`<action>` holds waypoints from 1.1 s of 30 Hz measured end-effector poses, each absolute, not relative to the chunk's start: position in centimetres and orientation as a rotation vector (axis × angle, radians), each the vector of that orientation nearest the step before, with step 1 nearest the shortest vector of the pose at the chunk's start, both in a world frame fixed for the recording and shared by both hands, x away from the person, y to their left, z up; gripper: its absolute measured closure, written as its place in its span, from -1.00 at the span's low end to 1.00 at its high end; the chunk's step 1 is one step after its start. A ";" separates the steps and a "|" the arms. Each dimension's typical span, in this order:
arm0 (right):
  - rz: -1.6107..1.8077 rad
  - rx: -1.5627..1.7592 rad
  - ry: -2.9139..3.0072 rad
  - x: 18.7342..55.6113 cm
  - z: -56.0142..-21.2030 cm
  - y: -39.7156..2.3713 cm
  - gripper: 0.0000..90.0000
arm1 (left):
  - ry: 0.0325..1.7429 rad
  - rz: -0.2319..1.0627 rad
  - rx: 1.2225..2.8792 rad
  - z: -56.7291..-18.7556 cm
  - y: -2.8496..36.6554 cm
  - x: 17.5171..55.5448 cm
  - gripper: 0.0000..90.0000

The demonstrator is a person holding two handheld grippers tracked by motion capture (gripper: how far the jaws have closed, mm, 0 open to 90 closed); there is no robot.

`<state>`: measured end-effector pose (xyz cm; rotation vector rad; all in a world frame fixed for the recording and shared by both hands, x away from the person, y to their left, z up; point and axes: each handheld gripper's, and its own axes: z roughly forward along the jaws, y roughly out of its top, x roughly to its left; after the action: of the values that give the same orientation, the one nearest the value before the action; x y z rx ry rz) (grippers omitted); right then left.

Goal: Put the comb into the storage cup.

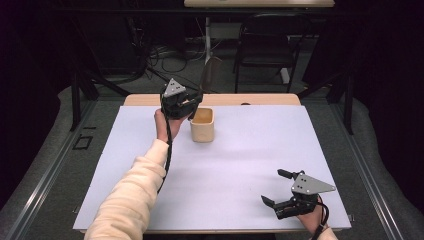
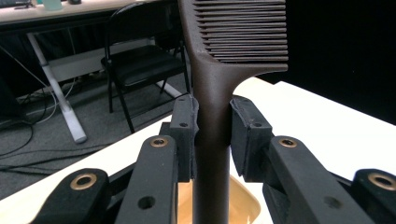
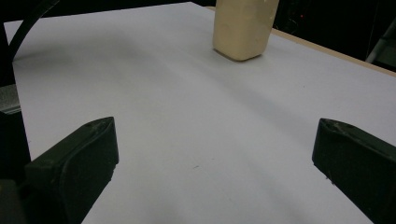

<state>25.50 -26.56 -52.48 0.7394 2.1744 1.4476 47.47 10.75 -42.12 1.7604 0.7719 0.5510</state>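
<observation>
A dark brown comb (image 2: 212, 88) stands upright, teeth end up, with my left gripper (image 2: 212, 135) shut on its handle. In the high view the left gripper (image 1: 194, 103) is raised at the table's far side, and the comb (image 1: 211, 75) rises above it. A beige cup (image 1: 202, 125) stands just right of and below that gripper; its rim (image 2: 245, 205) shows beneath the comb's handle. My right gripper (image 1: 274, 187) hovers open near the front right corner with nothing between its jaws. From the right gripper (image 3: 215, 140) the cup (image 3: 243, 28) stands far ahead.
A white sheet (image 1: 240, 165) covers the wooden table (image 1: 270, 99). A black folding chair (image 1: 265, 45), cables and a desk leg lie beyond the far edge. Dark curtains flank both sides.
</observation>
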 end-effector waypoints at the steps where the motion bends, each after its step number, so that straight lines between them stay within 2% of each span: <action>1: 1.447 0.739 2.174 25.5 -52.5 -26.6 -1.00 | 0.772 0.550 1.760 -42.2 10.7 47.5 0.61; 33: 1.449 0.738 2.174 25.5 -52.5 -26.6 -1.00 | 0.765 0.557 1.703 -44.2 10.1 49.0 0.61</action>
<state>25.50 -26.59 -52.46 0.7384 2.1742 1.4492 48.95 10.09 -44.15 1.7025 0.7645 0.5570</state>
